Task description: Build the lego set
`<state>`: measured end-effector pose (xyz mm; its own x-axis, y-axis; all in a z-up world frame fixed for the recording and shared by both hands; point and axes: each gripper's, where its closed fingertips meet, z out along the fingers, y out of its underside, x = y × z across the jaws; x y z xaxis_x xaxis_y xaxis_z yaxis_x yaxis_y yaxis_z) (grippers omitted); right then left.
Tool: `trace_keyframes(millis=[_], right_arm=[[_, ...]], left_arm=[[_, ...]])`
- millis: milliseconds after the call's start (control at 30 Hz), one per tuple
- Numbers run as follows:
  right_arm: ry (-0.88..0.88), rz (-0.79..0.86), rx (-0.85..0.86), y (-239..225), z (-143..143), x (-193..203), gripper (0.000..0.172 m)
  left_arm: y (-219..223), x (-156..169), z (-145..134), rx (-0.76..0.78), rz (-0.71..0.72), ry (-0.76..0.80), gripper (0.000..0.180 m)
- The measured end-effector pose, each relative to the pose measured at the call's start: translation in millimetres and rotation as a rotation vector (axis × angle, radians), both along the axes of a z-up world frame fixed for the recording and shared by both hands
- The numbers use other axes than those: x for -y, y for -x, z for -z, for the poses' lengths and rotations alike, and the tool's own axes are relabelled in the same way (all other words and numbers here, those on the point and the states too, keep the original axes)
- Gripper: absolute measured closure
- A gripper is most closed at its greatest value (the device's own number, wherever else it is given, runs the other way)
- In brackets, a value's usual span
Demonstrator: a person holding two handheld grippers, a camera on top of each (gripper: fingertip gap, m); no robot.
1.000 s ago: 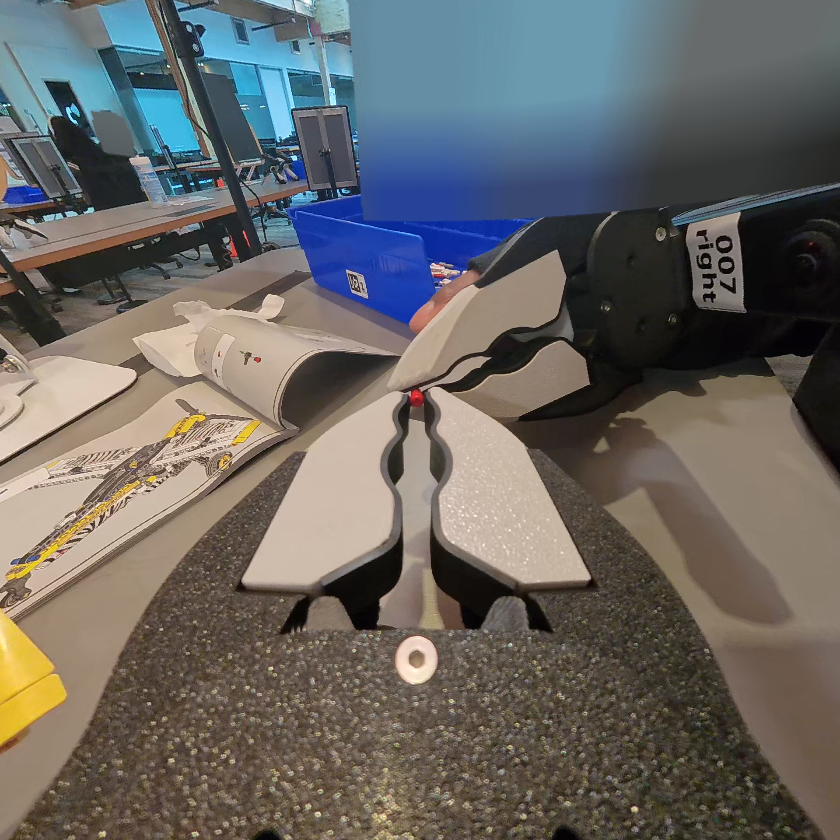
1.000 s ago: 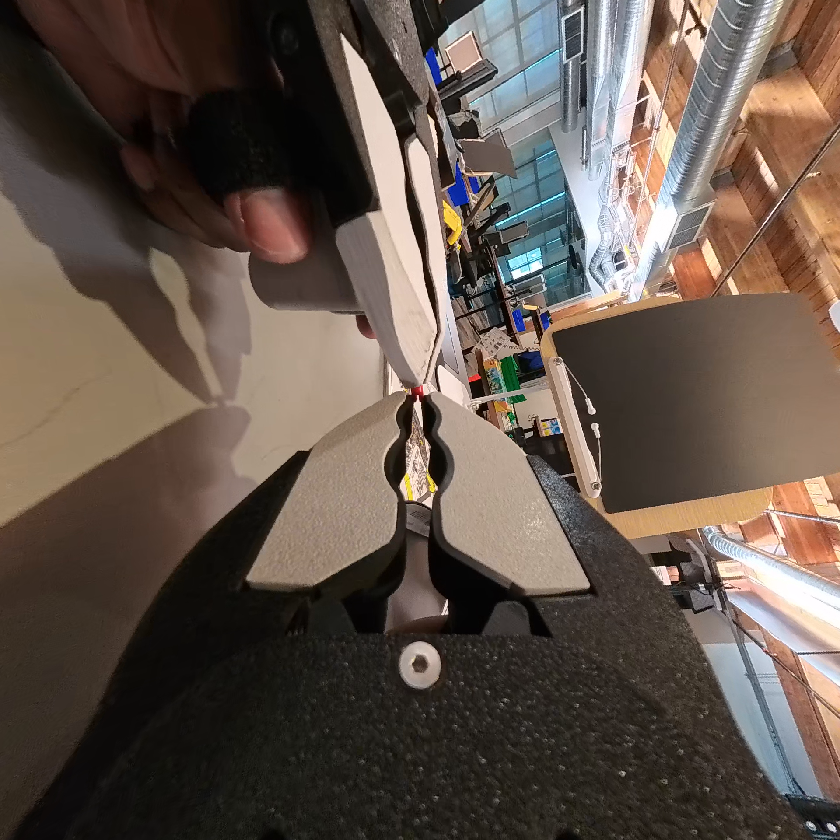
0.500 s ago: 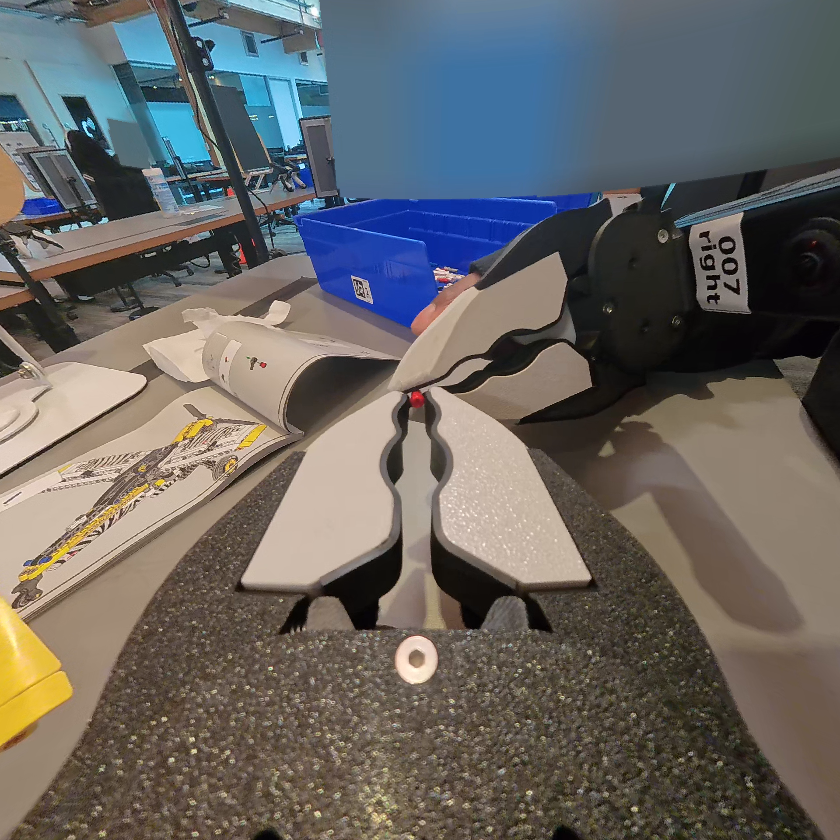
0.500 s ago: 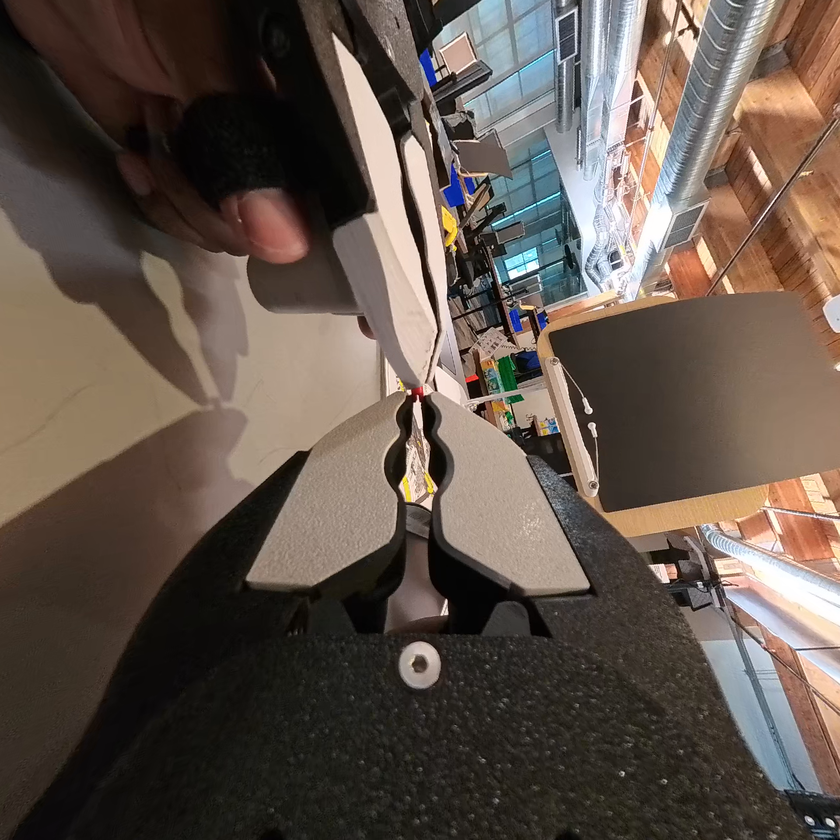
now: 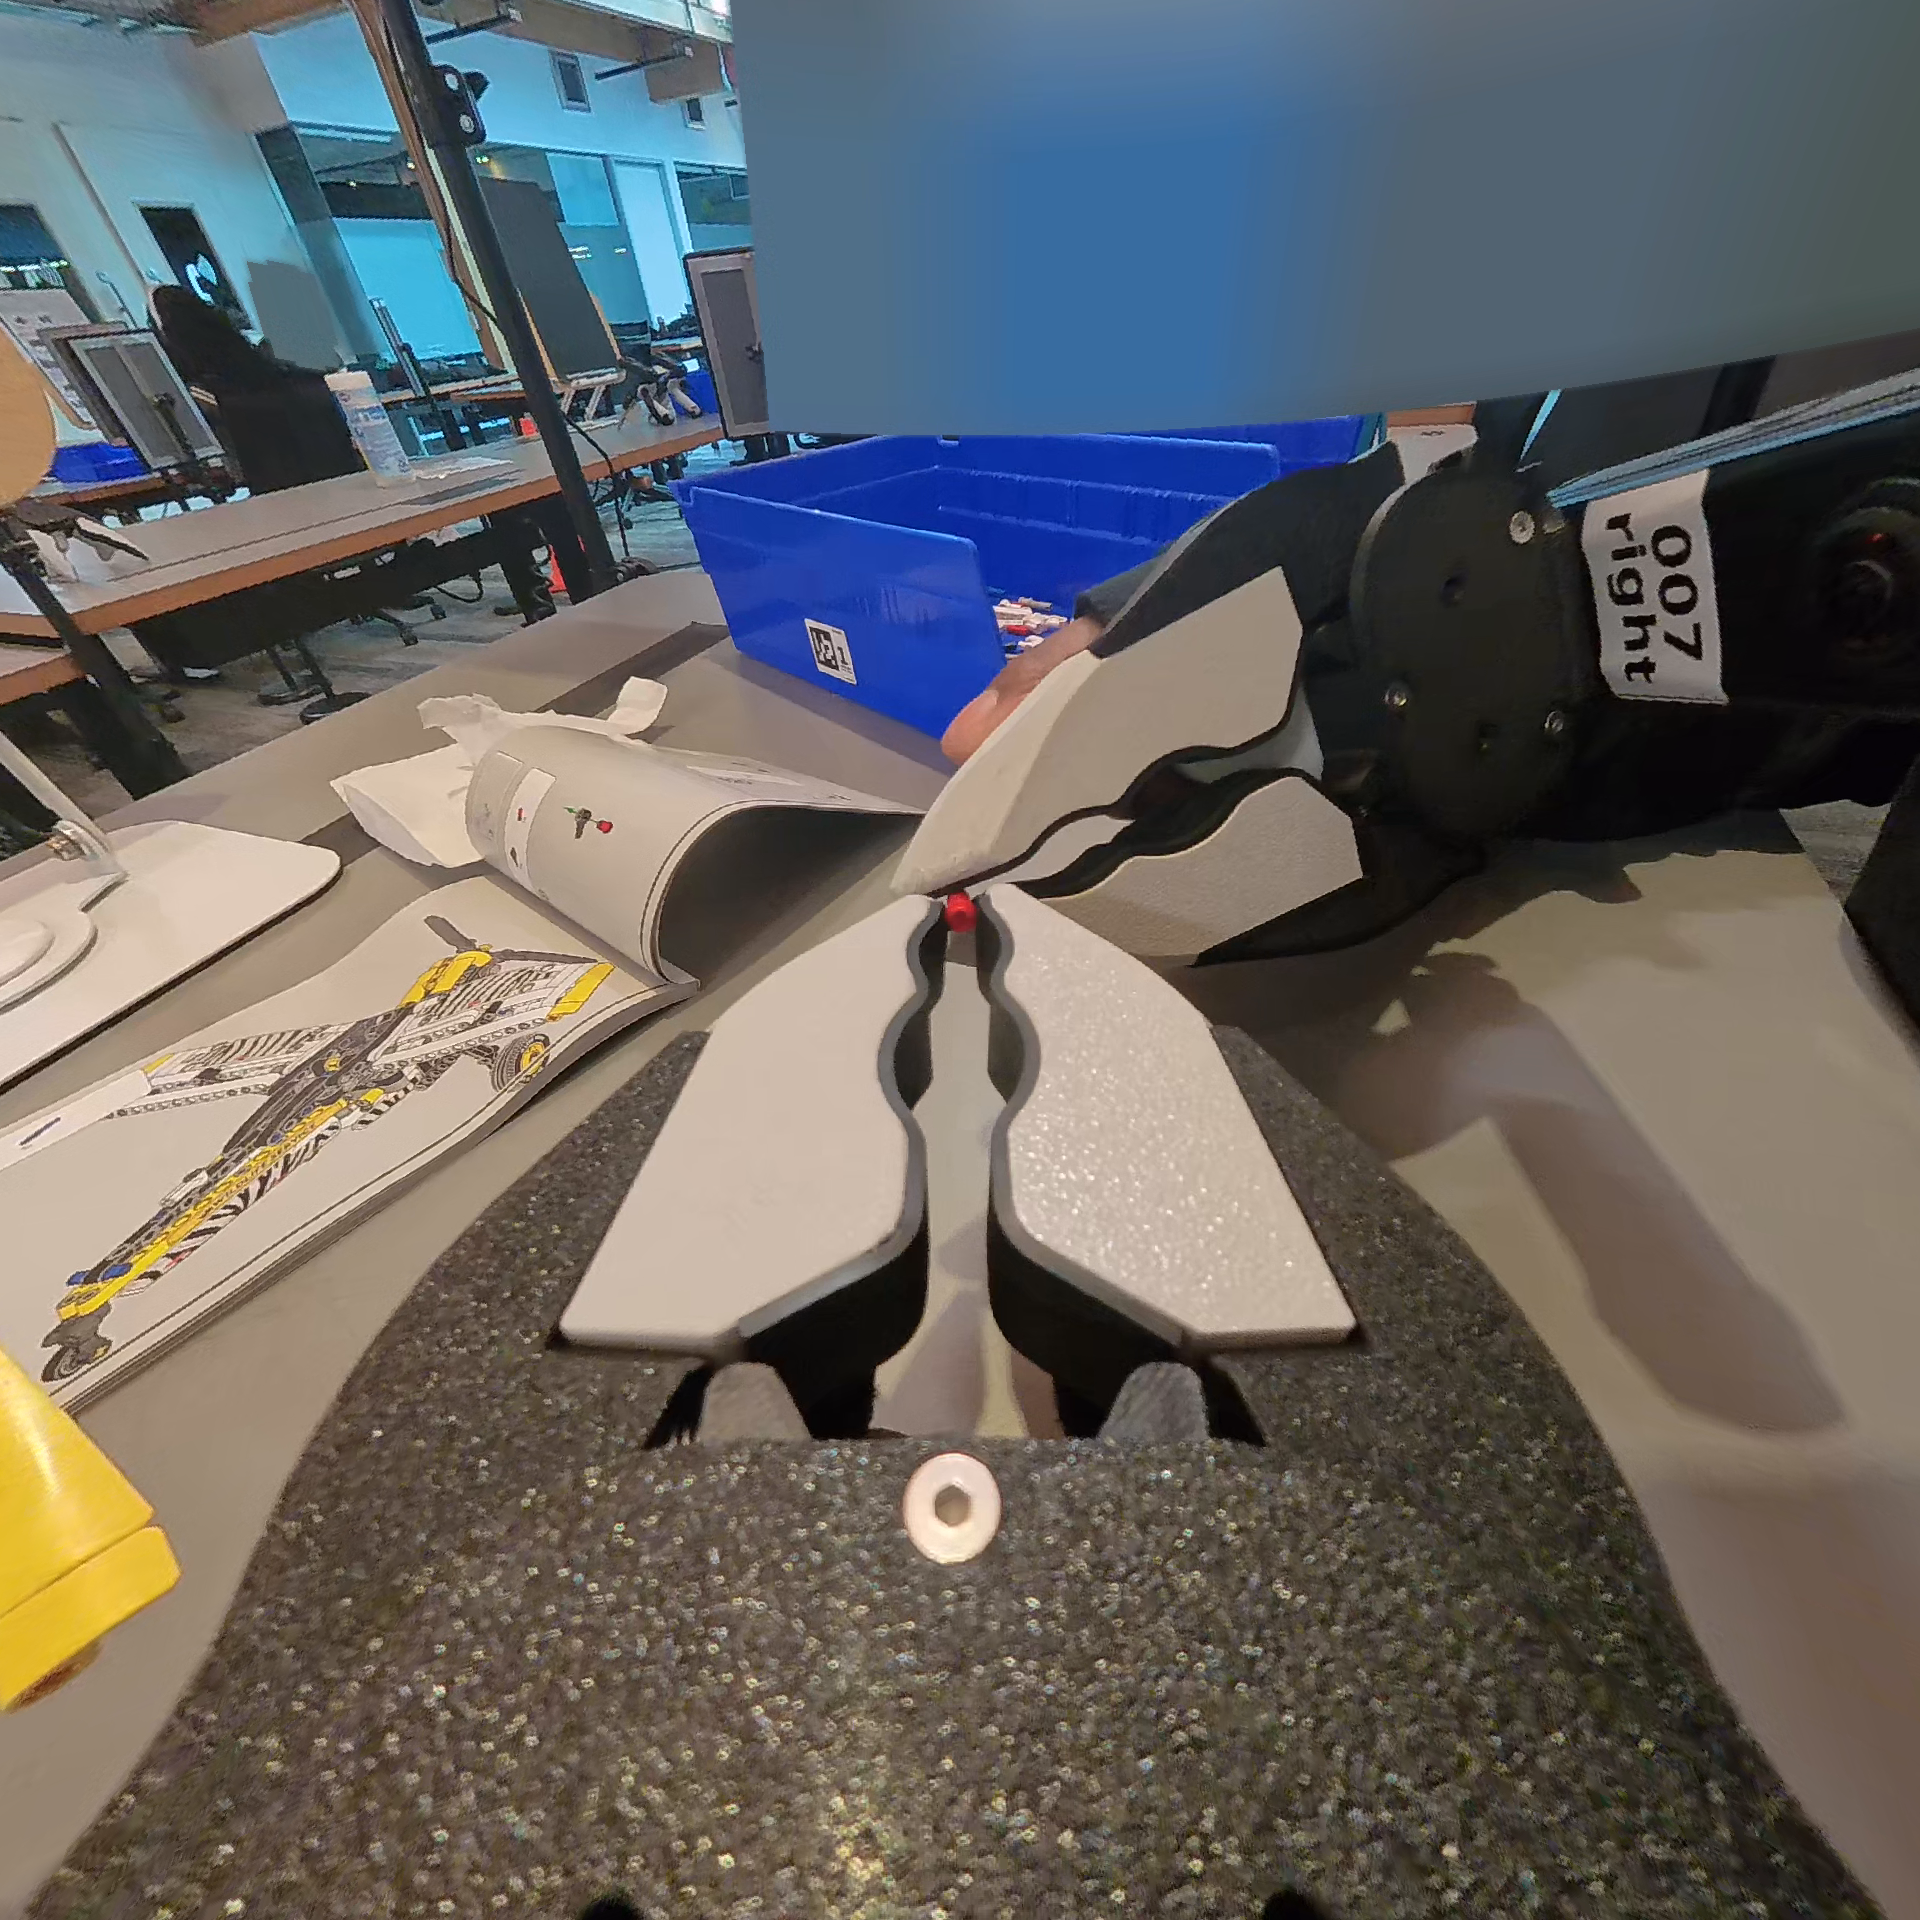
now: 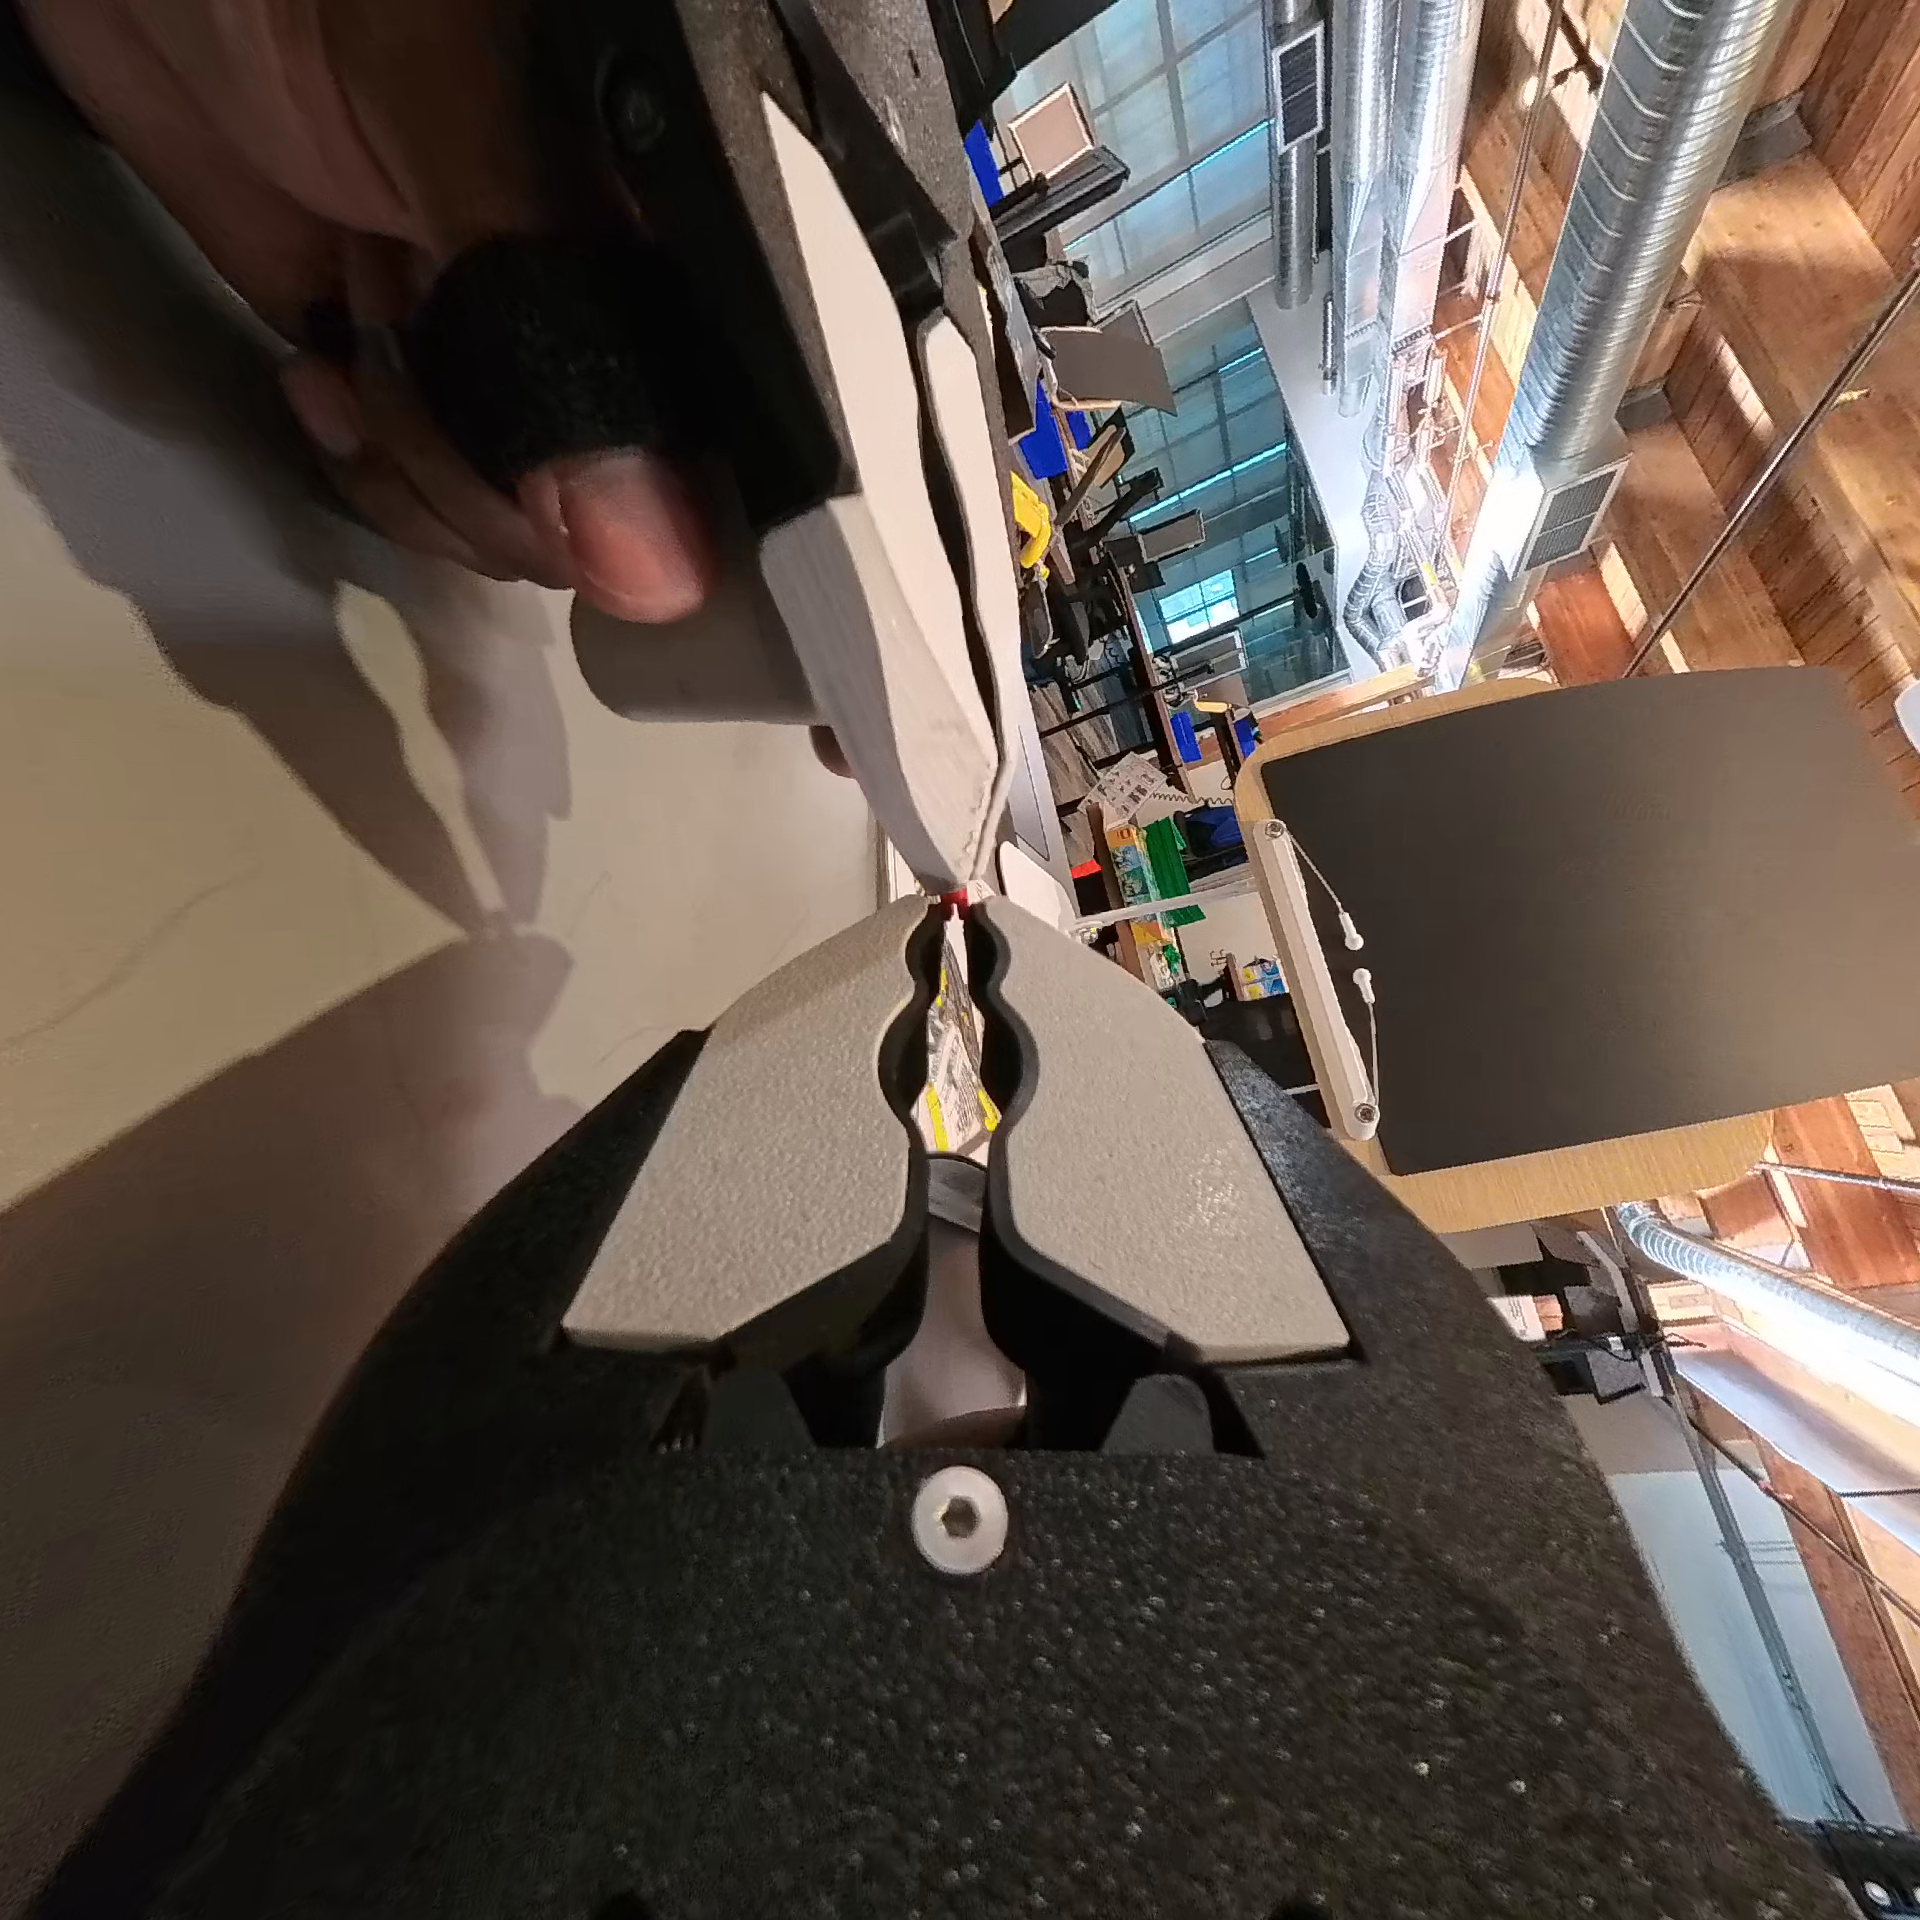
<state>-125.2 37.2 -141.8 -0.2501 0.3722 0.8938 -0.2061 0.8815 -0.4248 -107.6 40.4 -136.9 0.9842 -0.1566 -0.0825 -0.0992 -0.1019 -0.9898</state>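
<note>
In the left wrist view, the left gripper (image 5: 958, 906) sits at centre frame with its jaws drawn narrow, the two fingertips pinching a small red piece (image 5: 958, 910). The right gripper (image 5: 940, 883) comes in from the upper right, its jaws also nearly together, its tips meeting the same red piece from above. An open instruction booklet (image 5: 312, 1060) lies at left on the grey table (image 5: 1662, 1143), with a crumpled white tissue (image 5: 436, 769) behind it and a blue bin (image 5: 883, 582) at upper centre. A yellow object (image 5: 52, 1538) shows at the lower left edge.

In the right wrist view, the right gripper (image 6: 954, 906) at centre is narrowed on the red piece (image 6: 953, 902), pads against both its sides. The left gripper (image 6: 961, 878) descends from the upper left, held by a hand (image 6: 499, 447), its tips on the same piece. A dark-seated chair (image 6: 1558, 935) fills the right.
</note>
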Motion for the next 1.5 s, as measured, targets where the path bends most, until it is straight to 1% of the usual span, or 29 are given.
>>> trace_keyframes(millis=[100, 167, 267, 300, 400, 467, 533, 600, 700, 767, 900, 967, 1100, 1267, 1367, 1500], right_arm=[[-0.015, 0.003, 0.042, 1, 4, -6, 0.167], [-0.065, 0.026, 0.080, 2, 9, -20, 0.160], [-0.064, 0.055, 0.165, -3, 14, -50, 0.156], [-0.048, 0.053, 0.217, -8, 18, -60, 0.156], [0.009, -0.007, 0.452, -36, 40, -81, 0.156], [0.033, -0.038, 0.564, -56, 51, -93, 0.156], [0.049, -0.042, 0.619, -69, 55, -104, 0.156], [0.081, -0.034, 0.650, -77, 53, -113, 0.156], [0.154, -0.074, 0.764, -91, 59, -109, 0.156], [0.139, -0.076, 0.842, -99, 71, -109, 0.156], [0.118, -0.032, 0.909, -101, 87, -113, 0.157], [0.128, -0.032, 0.922, -100, 89, -110, 0.161], [0.144, -0.061, 0.923, -99, 89, -93, 0.165], [0.176, -0.110, 0.912, -96, 89, -63, 0.163], [0.181, -0.119, 0.898, -93, 88, -58, 0.162], [0.198, -0.109, 0.904, -92, 88, -60, 0.160]], left_arm=[[2, 0, 1, -0.004, -0.011, 0.000, 0.175], [4, 1, 0, 0.005, -0.014, -0.002, 0.175], [6, 1, 0, 0.005, -0.020, 0.000, 0.175], [6, 1, 1, 0.004, -0.020, 0.003, 0.175], [5, 0, 4, -0.001, -0.015, 0.015, 0.175], [5, -1, 7, 0.001, -0.012, 0.024, 0.175], [6, -2, 9, 0.006, -0.012, 0.034, 0.175], [5, -2, 10, 0.009, -0.009, 0.038, 0.175], [4, -3, 12, 0.001, 0.000, 0.050, 0.175], [3, -3, 13, -0.004, 0.002, 0.054, 0.175], [1, -3, 14, -0.006, 0.010, 0.059, 0.175], [1, -4, 14, -0.009, 0.012, 0.061, 0.175], [0, -3, 14, -0.011, 0.013, 0.063, 0.175], [-1, -3, 14, -0.014, 0.016, 0.064, 0.175], [-1, -3, 14, -0.015, 0.016, 0.066, 0.175], [-1, -3, 14, -0.016, 0.013, 0.066, 0.175]])
